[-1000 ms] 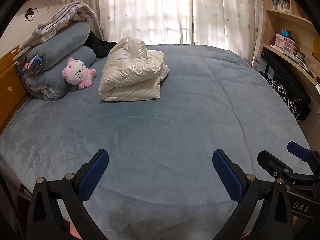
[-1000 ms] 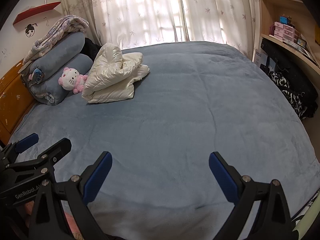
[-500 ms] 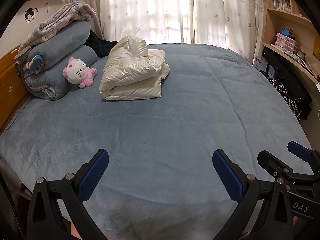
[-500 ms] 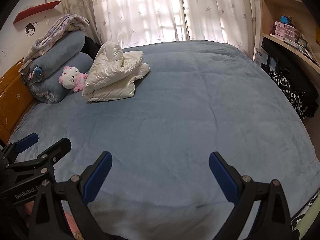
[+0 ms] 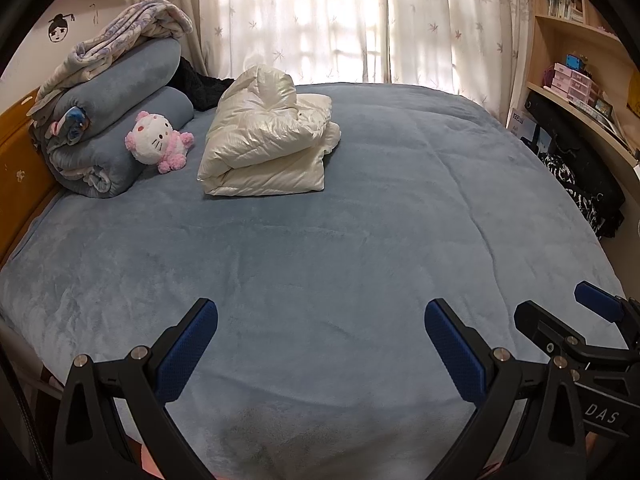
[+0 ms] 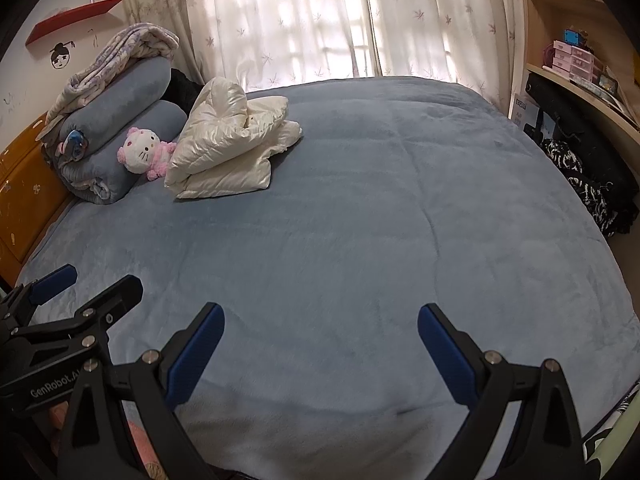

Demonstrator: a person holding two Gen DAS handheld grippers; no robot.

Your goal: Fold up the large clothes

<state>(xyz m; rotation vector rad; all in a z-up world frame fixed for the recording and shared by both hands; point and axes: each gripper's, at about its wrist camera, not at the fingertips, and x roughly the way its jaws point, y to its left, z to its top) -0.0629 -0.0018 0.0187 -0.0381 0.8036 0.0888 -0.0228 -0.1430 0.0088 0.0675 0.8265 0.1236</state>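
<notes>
Home bedroom: blue-covered bed (image 5: 320, 240), rolled bedding (image 5: 116, 120), plush toy (image 5: 156, 142), floral curtains (image 5: 320, 20), wooden bookshelves (image 5: 576, 40).

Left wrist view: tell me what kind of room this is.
A bedroom in a home, most likely. A wide bed under a blue blanket fills the view, with rolled bedding and a plush cat by the wooden headboard, and curtains behind.

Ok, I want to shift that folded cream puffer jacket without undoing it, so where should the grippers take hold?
Probably grip the cream puffer jacket at the stacked layers along its near bottom edge, coming in from the foot of the bed, one open gripper toward each end. That edge faces the grippers and lies flat; the puffed hump on top looks loose and would likely unfold.
</notes>
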